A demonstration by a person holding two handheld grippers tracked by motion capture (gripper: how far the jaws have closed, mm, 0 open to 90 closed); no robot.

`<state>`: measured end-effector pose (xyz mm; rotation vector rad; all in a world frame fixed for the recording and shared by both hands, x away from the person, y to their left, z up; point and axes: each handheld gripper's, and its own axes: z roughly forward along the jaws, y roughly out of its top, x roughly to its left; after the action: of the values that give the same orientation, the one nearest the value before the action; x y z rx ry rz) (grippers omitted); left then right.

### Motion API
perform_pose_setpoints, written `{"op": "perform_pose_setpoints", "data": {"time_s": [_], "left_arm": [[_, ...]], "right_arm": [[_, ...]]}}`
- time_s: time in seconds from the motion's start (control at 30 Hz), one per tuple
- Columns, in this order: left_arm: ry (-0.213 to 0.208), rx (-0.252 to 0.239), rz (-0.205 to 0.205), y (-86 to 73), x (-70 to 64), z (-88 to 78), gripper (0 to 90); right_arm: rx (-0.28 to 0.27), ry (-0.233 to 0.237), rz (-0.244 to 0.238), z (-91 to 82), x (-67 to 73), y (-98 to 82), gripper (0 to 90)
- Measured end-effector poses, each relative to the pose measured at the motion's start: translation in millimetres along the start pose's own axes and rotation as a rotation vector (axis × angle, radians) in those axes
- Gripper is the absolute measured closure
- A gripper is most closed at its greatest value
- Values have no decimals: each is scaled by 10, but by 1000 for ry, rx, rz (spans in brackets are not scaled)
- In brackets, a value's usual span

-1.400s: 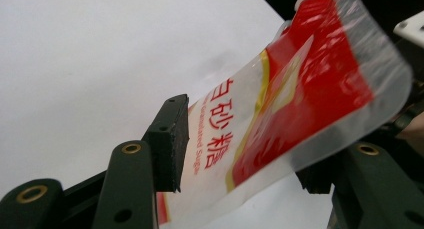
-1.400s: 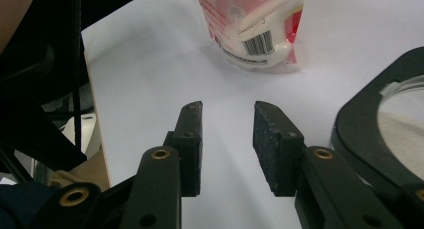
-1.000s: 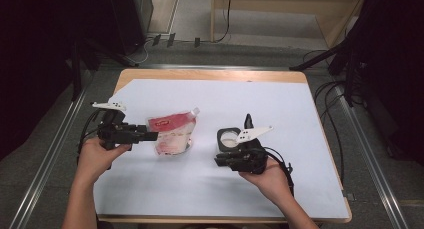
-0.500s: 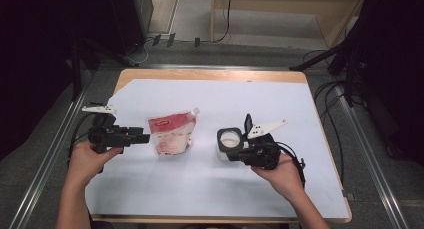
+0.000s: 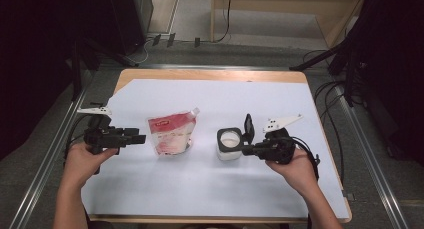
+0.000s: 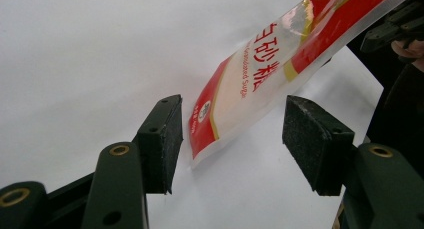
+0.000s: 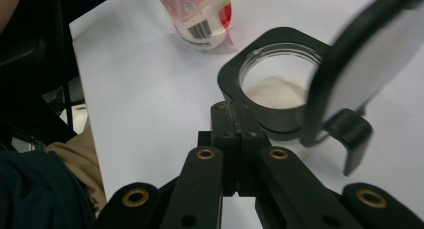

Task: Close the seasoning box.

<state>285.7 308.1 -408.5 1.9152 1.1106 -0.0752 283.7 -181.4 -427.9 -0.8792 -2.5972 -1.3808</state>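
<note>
Sugar pouch [image 5: 171,135] is lying flat on the worktop [image 5: 200,189], just beyond the left gripper [image 5: 136,138], whose jaws are standing wide with the pouch's bottom corner ahead of the gap, untouched. Its long axis is running away from the person, spout end far. Right gripper [image 5: 246,148] (jaws pressed together, empty) is sitting beside the open jar [image 5: 229,143], farther from the pouch.
</note>
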Motion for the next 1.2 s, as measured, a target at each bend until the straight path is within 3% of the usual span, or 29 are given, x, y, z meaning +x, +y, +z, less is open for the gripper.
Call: {"op": "perform_pose_setpoints", "data": {"time_s": [0.3,0.5,0.67,1.2], "left_arm": [[35,-11,-14,-27,54,15,425],[42,-8,-2,-45,70,61,433],[42,-3,-1,-57,90,98,428],[46,7,-4,-66,107,154,413]], "right_arm": [[0,-4,21,-219,-152,-54,900],[-19,-79,78,-309,-279,-94,900],[-49,-102,118,-246,-342,-103,900],[-60,-135,143,-22,-394,5,900]]}}
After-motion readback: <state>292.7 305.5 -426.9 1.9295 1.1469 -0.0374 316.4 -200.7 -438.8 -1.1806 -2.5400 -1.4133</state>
